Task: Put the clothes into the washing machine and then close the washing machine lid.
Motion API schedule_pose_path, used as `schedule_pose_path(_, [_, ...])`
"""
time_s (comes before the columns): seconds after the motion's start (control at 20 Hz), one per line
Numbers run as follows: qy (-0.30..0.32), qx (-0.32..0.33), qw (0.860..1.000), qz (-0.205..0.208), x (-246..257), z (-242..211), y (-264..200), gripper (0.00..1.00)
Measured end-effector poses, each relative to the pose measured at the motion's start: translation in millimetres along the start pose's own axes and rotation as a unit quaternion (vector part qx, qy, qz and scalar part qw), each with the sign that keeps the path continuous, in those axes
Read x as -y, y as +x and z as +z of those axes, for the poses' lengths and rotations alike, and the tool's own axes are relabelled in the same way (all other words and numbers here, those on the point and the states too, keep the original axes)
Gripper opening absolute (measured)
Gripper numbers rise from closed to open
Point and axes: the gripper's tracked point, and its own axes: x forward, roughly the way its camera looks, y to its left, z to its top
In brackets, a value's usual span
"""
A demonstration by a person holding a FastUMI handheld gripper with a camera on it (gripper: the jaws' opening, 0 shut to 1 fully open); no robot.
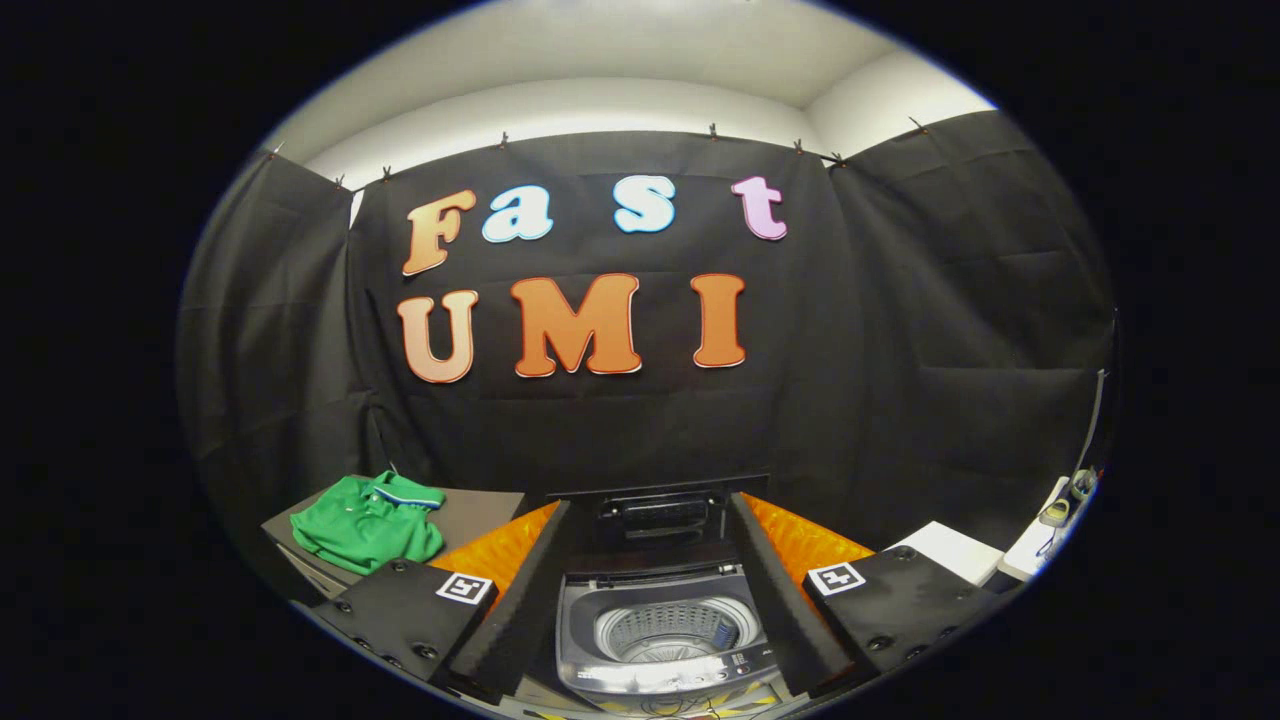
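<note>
Tool (655,600) spread, empty, above open washer (660,640).

Black cloth (900,330) forms the booth wall on the far side and both flanks, hung in panels from small clips (713,130) along its top edge. Creases and seams show where panels meet. Above the cloth, a pale wall (560,110) and white ceiling (640,40) are evenly lit; the cloth itself is dim. At left, a grey table (480,510) stands against the cloth. At right, a white surface (955,550) sits low by the cloth, with cables (1070,500) beyond.
</note>
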Motion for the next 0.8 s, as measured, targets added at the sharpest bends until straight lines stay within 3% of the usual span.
schedule_pose_path(0.8, [-0.017, -0.036, 0.983, 0.179, -225.3, -13.5, 22.4, 0.99])
